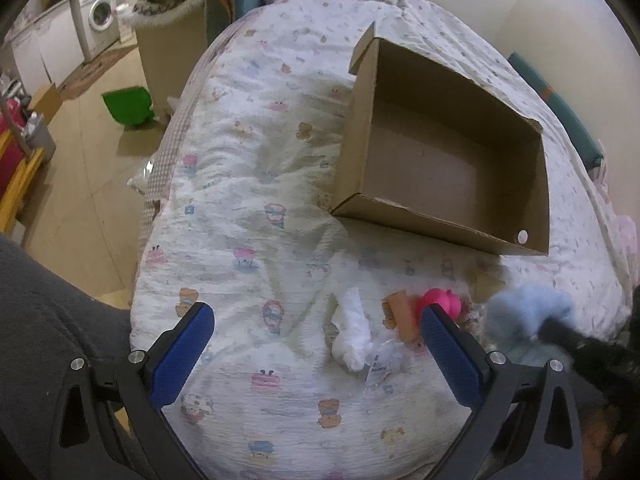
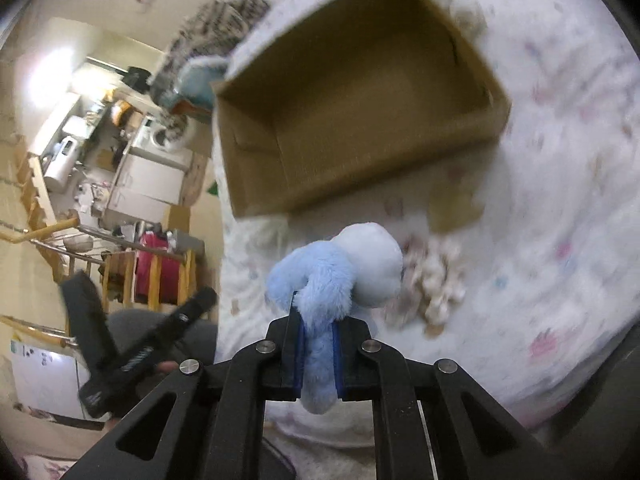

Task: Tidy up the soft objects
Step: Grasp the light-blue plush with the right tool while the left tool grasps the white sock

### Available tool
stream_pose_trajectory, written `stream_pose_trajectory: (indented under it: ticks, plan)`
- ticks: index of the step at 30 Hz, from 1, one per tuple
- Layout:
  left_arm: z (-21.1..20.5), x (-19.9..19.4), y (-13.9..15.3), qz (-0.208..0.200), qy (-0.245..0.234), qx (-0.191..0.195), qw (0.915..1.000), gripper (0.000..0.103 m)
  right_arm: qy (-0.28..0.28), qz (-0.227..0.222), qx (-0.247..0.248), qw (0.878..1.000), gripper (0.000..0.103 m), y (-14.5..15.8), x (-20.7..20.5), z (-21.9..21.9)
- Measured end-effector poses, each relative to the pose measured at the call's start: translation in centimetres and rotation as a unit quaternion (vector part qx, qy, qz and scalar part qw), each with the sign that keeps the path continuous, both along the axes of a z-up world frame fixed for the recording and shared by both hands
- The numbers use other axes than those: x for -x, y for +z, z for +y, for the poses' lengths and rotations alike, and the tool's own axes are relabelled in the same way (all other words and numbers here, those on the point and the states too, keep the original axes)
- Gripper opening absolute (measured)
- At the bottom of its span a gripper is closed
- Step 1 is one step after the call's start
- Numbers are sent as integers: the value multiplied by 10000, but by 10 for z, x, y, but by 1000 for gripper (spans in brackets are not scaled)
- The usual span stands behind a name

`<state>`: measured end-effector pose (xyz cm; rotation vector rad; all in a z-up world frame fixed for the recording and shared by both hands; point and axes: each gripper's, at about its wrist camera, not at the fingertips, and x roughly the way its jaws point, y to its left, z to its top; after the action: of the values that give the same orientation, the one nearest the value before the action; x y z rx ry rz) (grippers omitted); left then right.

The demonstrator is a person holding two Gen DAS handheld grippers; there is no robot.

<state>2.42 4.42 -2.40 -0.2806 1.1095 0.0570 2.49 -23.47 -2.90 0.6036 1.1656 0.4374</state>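
An open, empty cardboard box (image 1: 440,152) lies on the patterned bed quilt (image 1: 256,184); it also shows in the right wrist view (image 2: 352,96). My right gripper (image 2: 318,332) is shut on a light blue plush toy (image 2: 344,268) and holds it above the quilt, short of the box; the toy is a blue blur in the left wrist view (image 1: 528,316). My left gripper (image 1: 316,320) is open and empty above the quilt. Between its fingers lie a white soft object (image 1: 352,336), an orange piece (image 1: 404,316) and a pink toy (image 1: 440,302).
A small pile of pale soft items (image 2: 436,284) lies on the quilt right of the plush. The bed edge drops to the floor on the left, where a green dustpan (image 1: 128,106), a beige bin (image 1: 172,56) and a washing machine (image 1: 98,18) stand.
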Motion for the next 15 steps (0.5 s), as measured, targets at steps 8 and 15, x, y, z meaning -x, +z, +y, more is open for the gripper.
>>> stream_pose_trajectory:
  ticks: [8,15]
  plan:
    - [-6,-17,-22,643,-237,140,9975,84,-276,-407,256,9985,13,4,-9,-23]
    - [-14,-46,-74,1614,-170,570,9851,62,-312,-432,288,9982,13,0,-5,-30]
